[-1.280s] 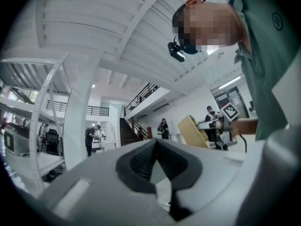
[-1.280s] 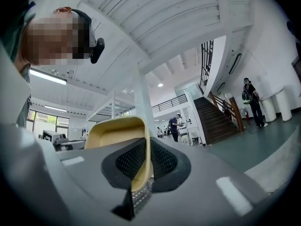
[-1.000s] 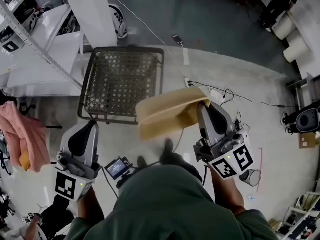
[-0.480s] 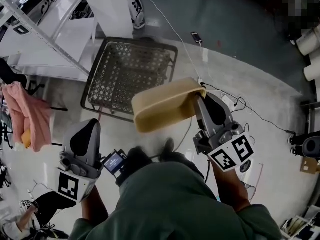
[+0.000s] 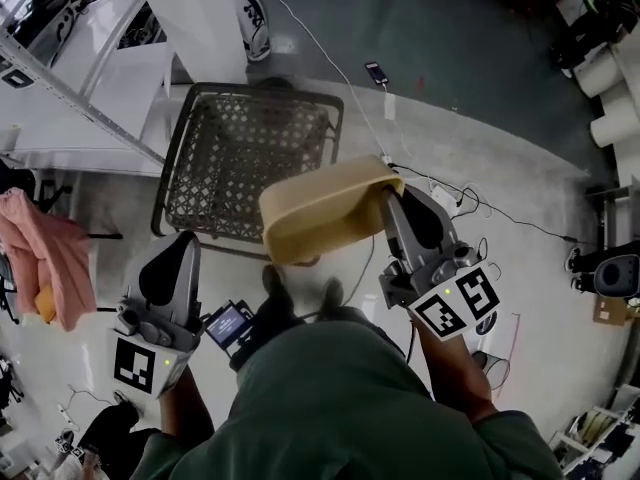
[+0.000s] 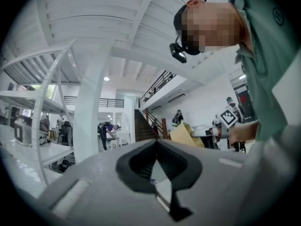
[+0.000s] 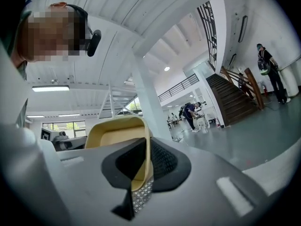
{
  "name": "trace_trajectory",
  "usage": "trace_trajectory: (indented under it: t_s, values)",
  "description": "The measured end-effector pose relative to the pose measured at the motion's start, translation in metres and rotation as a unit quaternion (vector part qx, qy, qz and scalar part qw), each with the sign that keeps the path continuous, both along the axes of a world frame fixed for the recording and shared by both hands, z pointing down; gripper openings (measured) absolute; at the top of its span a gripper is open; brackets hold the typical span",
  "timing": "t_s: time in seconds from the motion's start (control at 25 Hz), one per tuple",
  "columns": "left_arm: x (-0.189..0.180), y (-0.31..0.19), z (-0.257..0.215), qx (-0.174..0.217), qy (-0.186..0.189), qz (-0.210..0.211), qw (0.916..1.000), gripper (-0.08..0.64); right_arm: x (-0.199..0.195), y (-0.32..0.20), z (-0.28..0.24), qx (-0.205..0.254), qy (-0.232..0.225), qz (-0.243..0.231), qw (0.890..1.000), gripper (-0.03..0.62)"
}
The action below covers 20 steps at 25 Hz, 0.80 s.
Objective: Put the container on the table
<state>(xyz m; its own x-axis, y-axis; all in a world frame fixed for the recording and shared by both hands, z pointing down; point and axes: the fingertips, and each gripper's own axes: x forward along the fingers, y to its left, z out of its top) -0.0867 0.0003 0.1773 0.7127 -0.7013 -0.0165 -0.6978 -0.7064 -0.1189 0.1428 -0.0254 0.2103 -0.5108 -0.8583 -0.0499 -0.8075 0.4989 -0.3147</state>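
- Cloth (image 5: 45, 268), pink, hangs at the far left of the head view, beside white shelving (image 5: 70, 118).
- Left gripper (image 5: 180, 243) is held out low on the person's left, pointing level. In the left gripper view its dark pads meet at their tips, with nothing between them and only floor showing through the gap behind.
- Wire basket (image 5: 260, 88) stands on the floor ahead of the person, between the two grippers. It lies at the foot of a white pillar (image 5: 200, 18).
- Container (image 5: 320, 213), a tan tub, hangs in the air, tilted on its side with the opening turned away from the person. In the head view it overlaps the basket's near right corner and touches neither basket nor floor.
- Right gripper (image 5: 388, 196) pinches the container by its right-hand wall. In the right gripper view one pad lies inside the tub and the other outside, both pressed on the thin wall.
- Phone (image 5: 377, 72) lies on the grey floor beyond the basket, a white cable running past it.
- Pale rolls (image 5: 618, 118) stand at the far right edge.
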Motion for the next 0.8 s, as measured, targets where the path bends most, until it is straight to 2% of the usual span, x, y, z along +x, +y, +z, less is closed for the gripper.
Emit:
trace_trajectory:
  t_s: [0.32,0.52,0.64,0.8]
  values:
    - [-0.044,-0.058,-0.004,0.009,0.018,0.052,0.9984,0.003,-0.034,-0.030,-0.001,-0.005,0.012,0.057,0.998,0.029]
    - [-0.044,-0.081,0.008,-0.010,0.019,0.086,0.9960,0.003,-0.048,-0.045,0.008,-0.021,0.019,0.076,0.997,0.029]
    - [-0.042,-0.094,0.015,-0.016,0.013,0.089,0.9958,0.003,-0.049,-0.057,0.021,-0.037,0.017,0.072,0.997,0.029]
    - [-0.036,-0.109,0.025,-0.028,0.021,0.072,0.9968,0.003,-0.044,-0.081,0.040,-0.048,0.022,0.060,0.997,0.029]
